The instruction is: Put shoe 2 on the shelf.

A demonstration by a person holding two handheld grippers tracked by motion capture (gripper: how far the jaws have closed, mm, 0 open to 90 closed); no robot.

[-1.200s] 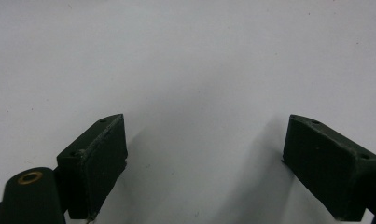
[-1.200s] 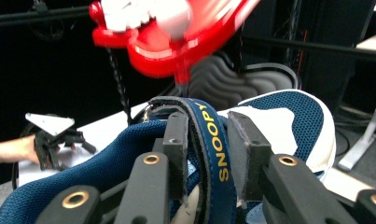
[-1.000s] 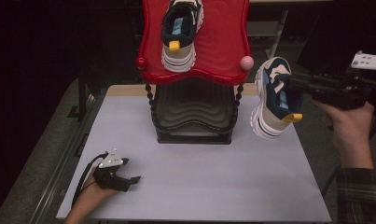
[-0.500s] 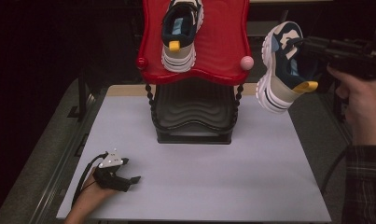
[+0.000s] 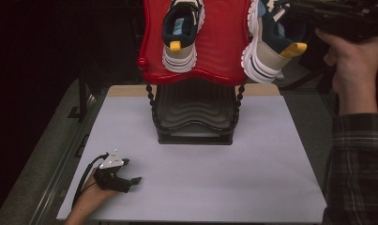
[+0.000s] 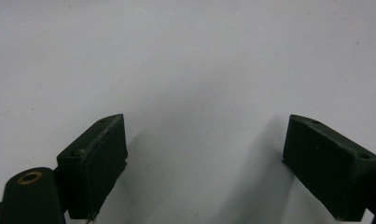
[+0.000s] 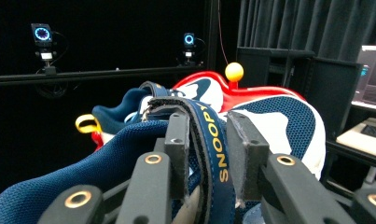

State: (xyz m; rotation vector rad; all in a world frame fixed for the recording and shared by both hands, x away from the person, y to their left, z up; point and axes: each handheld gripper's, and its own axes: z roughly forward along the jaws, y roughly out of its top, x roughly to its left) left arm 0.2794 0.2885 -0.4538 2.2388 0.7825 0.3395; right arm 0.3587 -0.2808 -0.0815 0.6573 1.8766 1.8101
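**Second shoe held up at the right edge of the red shelf**

The right gripper [image 5: 290, 11] is clamped on the strap of the held shoe [image 5: 266, 49]; in the right gripper view the two pads [image 7: 178, 140] press on the blue strap [image 7: 209, 140] from either side. The shoe hangs below the grip, heel end lowest with its yellow heel tab [image 5: 292, 48] pointing right, its long axis tilted, sole facing the red shelf [image 5: 224, 47]. It overlaps the shelf's right edge, beside the shoe already resting there [image 5: 181, 35]. Judgement: the free spot lies to the left of the held shoe, so the next move goes that way and levels the sole. The left gripper [image 5: 130, 182] rests on the white table [image 5: 215, 173], well apart, jaws spread and empty.
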